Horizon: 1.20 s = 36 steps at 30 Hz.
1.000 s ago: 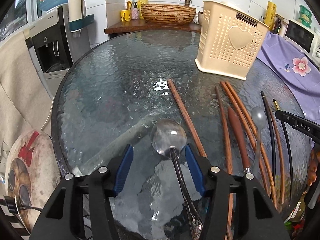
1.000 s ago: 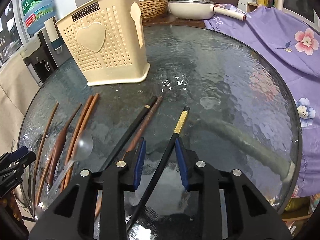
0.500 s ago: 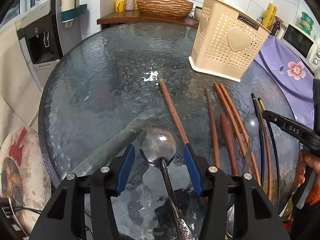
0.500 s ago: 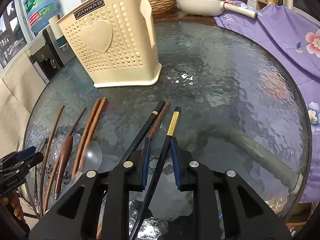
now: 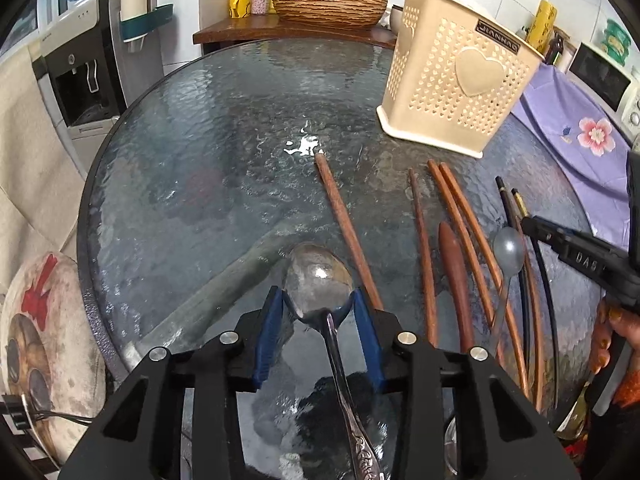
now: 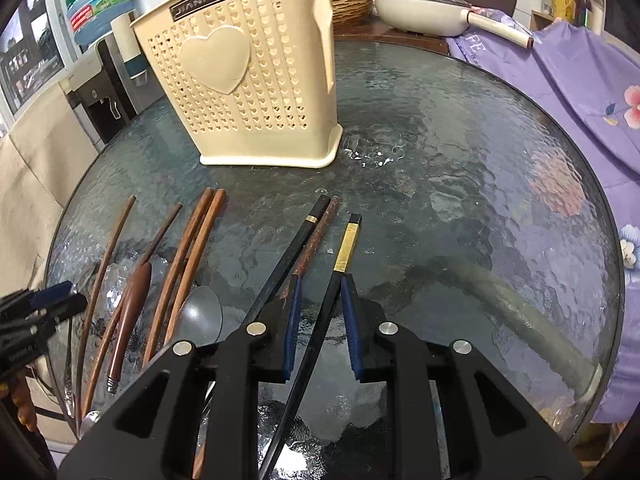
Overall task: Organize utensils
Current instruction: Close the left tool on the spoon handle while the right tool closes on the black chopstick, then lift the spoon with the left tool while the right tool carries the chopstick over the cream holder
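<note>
The left hand-held gripper [image 5: 320,312] is closing, its blue pads meeting the rim of the metal spoon [image 5: 320,280] that lies on the glass bench [image 5: 200,160]; better to clamp at the neck, where the bowl narrows, so it cannot pivot. The right hand-held gripper [image 6: 320,320] has its pads drawn in around the black gold-banded chopstick [image 6: 344,248] — only one pad seems to touch, so I cannot tell if it is clamped; square it first. The cream holder [image 6: 248,80] — labelled JIANHAO — stands at the back.
</note>
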Available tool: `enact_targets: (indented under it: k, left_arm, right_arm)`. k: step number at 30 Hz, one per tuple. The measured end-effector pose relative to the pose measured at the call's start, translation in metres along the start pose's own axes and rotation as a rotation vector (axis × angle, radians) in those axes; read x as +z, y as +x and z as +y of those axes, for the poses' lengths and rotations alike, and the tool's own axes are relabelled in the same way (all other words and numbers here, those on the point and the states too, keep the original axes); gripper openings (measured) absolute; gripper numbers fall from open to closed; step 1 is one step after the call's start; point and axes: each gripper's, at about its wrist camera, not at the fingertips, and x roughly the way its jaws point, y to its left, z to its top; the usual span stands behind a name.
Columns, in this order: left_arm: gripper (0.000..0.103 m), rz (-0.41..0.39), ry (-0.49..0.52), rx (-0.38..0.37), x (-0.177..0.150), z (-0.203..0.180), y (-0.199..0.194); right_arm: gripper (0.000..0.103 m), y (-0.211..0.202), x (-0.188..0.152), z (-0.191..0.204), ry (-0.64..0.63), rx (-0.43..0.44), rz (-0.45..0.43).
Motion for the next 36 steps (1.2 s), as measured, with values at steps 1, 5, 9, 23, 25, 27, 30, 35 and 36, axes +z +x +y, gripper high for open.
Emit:
enact_targets:
  k: [1,5,9,23,25,27,30,35,36]
  left_arm:
    - [0.036,0.002,-0.007,-0.005,0.001,0.001,0.000]
    - [0.036,-0.007,-0.001,-0.005,0.000,0.001,0.000]
    - [0.036,-0.011,0.005,-0.004,0.002,0.000,0.002]
    - [0.036,-0.038,0.029,0.007,0.012,-0.007,0.004]
    - [0.036,-0.064,0.038,-0.001,0.015,-0.011,0.000]
    - [0.036,-0.095,0.053,0.002,0.019,-0.015,-0.007]
    - [0.036,-0.138,0.071,0.004,0.025,-0.020,-0.017]
    - [0.036,-0.213,0.092,-0.020,0.034,-0.026,-0.038]
    - [0.036,-0.225,0.095,-0.022,0.036,-0.028,-0.042]
  right_arm:
    - [0.021,0.000,0.000,0.001,-0.007,-0.005,0.000]
    - [0.021,0.001,0.001,0.008,-0.054,-0.034,0.009]
    - [0.021,0.001,-0.003,0.013,-0.093,-0.053,-0.002]
    - [0.007,-0.001,-0.002,-0.006,-0.016,0.053,-0.021]
    - [0.007,-0.002,-0.001,-0.013,0.023,0.101,-0.034]
    - [0.007,-0.008,0.001,-0.014,0.030,0.117,-0.059]
    - [0.007,-0.019,0.006,-0.010,0.023,0.145,-0.094]
    - [0.007,-0.057,0.020,-0.006,0.016,0.203,-0.204]
    - [0.007,-0.067,0.023,-0.006,0.014,0.218,-0.227]
